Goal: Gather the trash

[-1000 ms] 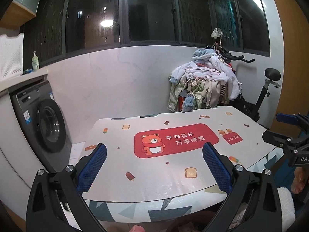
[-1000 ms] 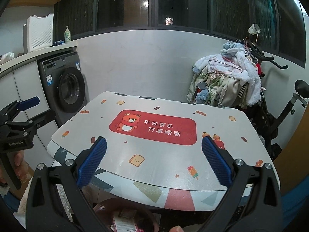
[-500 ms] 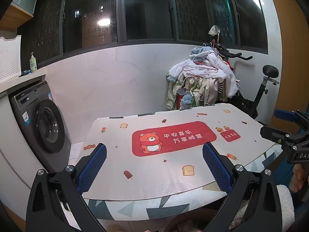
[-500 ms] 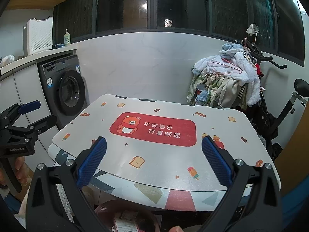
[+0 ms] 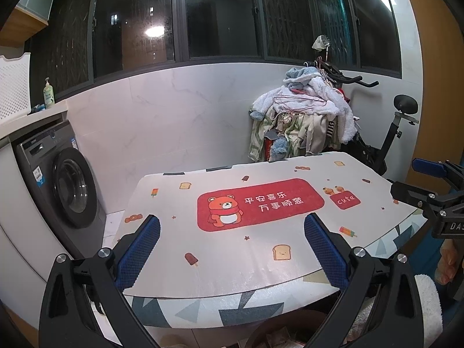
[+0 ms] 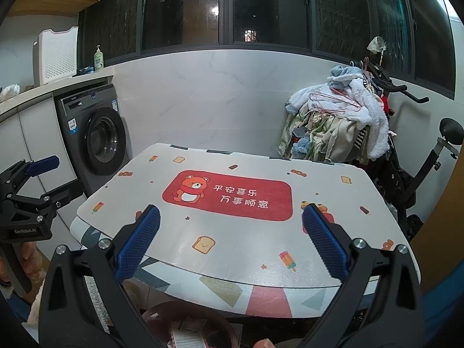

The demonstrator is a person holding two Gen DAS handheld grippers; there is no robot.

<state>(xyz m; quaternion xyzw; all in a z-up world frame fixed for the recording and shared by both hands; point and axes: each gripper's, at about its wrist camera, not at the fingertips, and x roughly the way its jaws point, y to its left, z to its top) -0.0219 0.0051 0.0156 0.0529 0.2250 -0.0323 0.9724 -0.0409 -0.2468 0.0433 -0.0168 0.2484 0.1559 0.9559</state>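
Table top (image 5: 232, 261) lies open; clothes pile (image 5: 304, 116) crowds its far corner.

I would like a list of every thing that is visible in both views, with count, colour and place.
table: one, white printed mat, centre
washing machine: one, grey, left, under the counter
soap bottle: one, pale green, on the counter
basket: one, white, on the counter
clothes pile: one, mixed pale colours, behind the table, right
exercise bike: one, black, far right
bin: one, brownish, below the table's near edge, holds paper
left gripper: black, blue pads, jaws open
right gripper: same, jaws open
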